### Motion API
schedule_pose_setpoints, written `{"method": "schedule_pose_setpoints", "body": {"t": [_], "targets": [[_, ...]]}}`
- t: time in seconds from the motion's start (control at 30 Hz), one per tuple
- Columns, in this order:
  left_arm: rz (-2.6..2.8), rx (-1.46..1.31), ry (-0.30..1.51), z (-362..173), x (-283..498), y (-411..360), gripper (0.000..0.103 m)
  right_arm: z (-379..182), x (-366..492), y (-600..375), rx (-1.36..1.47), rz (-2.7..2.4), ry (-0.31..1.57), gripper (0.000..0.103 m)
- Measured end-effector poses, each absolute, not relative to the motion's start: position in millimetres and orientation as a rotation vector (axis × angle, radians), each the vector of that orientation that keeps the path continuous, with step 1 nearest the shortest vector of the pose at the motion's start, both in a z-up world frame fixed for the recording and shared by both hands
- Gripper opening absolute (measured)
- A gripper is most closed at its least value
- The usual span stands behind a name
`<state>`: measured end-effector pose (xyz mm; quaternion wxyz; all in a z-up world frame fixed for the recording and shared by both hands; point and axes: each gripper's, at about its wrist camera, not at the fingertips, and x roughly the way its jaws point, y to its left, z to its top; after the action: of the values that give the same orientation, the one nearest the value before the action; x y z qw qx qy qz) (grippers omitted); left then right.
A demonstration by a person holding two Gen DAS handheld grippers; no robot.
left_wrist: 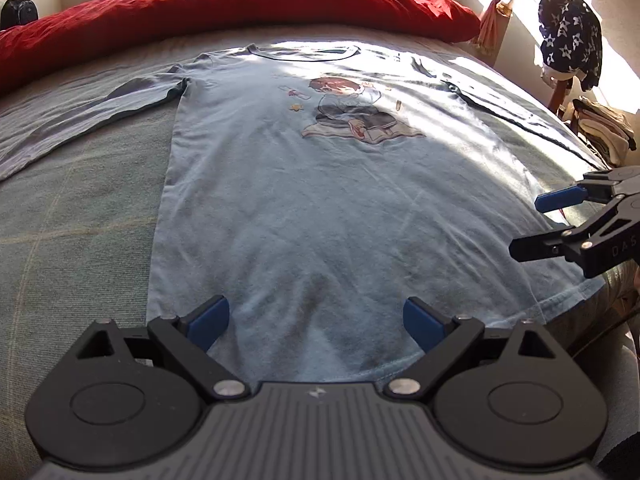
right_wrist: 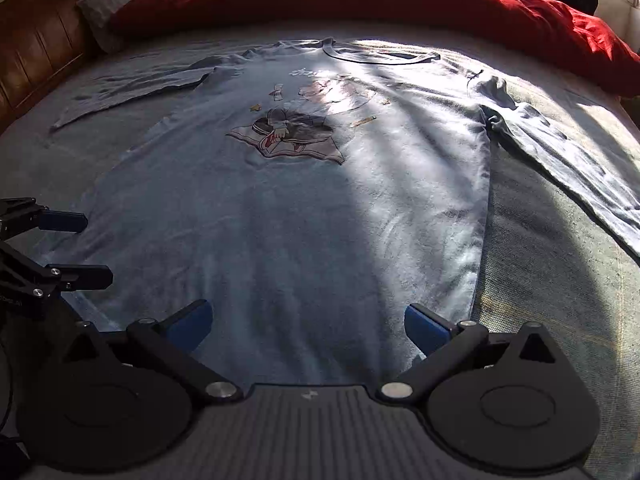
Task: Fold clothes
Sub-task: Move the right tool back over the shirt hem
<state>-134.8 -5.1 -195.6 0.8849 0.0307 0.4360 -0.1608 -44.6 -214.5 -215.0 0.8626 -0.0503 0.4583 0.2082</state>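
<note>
Left gripper [left_wrist: 316,320]: black plastic body, ribbed grey top plate, 2 blue-padded fingers spread wide, nothing between them. It sits over the hem of the pale blue long-sleeved cotton shirt [left_wrist: 304,200]. Right gripper [right_wrist: 308,326]: same build, jaws also wide and empty, over the hem nearer the shirt's right edge. Each gripper shows at the side of the other's view, fingers apart.

Shirt lies flat, front up, on the grey-green woven bedspread [left_wrist: 80,220], collar away from the grippers, both sleeves spread out to the sides. Soft knit, light creases, dark trim at the round neckline. Printed cartoon figure [left_wrist: 352,108] on the chest, seated, brown hair. Strong sunlight washes out the right half; the lower middle is in shadow.

Beyond the collar: crumpled red duvet [left_wrist: 240,4] across the bed's far edge. In the right wrist view, a brown padded headboard [right_wrist: 36,40] and a grey pillow [right_wrist: 104,16] on the left. In the left wrist view, a dark star-patterned garment [left_wrist: 568,40] hangs off to the right.
</note>
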Motion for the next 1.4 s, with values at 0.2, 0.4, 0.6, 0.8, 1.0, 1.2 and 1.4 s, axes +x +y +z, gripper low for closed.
{"method": "schedule_pose_setpoints", "body": {"t": [0.2, 0.4, 0.6, 0.8, 1.0, 1.2, 1.4], "targets": [[-0.345, 0.118, 0.919, -193.8, -162.9, -2.2, 0.095, -234.1, -61.0, -213.9, -0.065, 0.366, 0.936, 0.103], [-0.405, 0.100, 0.794, -166.9, -160.7, -2.4, 0.095, -238.0, -65.8, -209.9, -0.080, 0.337, 0.902, 0.103], [-0.414, 0.040, 0.895, -196.5, -146.0, -11.1, 0.095, -239.1, -70.5, -209.3, -0.080, 0.325, 0.877, 0.103], [-0.450, 0.044, 0.902, -190.1, -167.9, -4.4, 0.095, -241.6, -76.5, -210.5, -0.073, 0.319, 0.837, 0.103], [-0.416, -0.003, 0.839, -157.8, -119.3, 13.3, 0.095, -243.7, -81.2, -211.2, -0.068, 0.317, 0.802, 0.103], [-0.383, -0.075, 0.883, -165.5, -38.9, 11.5, 0.095, -245.5, -85.0, -211.6, -0.066, 0.312, 0.772, 0.103], [-0.345, -0.164, 0.933, -198.5, -8.6, 15.8, 0.095, -246.2, -86.8, -212.4, -0.065, 0.314, 0.764, 0.103]]}}
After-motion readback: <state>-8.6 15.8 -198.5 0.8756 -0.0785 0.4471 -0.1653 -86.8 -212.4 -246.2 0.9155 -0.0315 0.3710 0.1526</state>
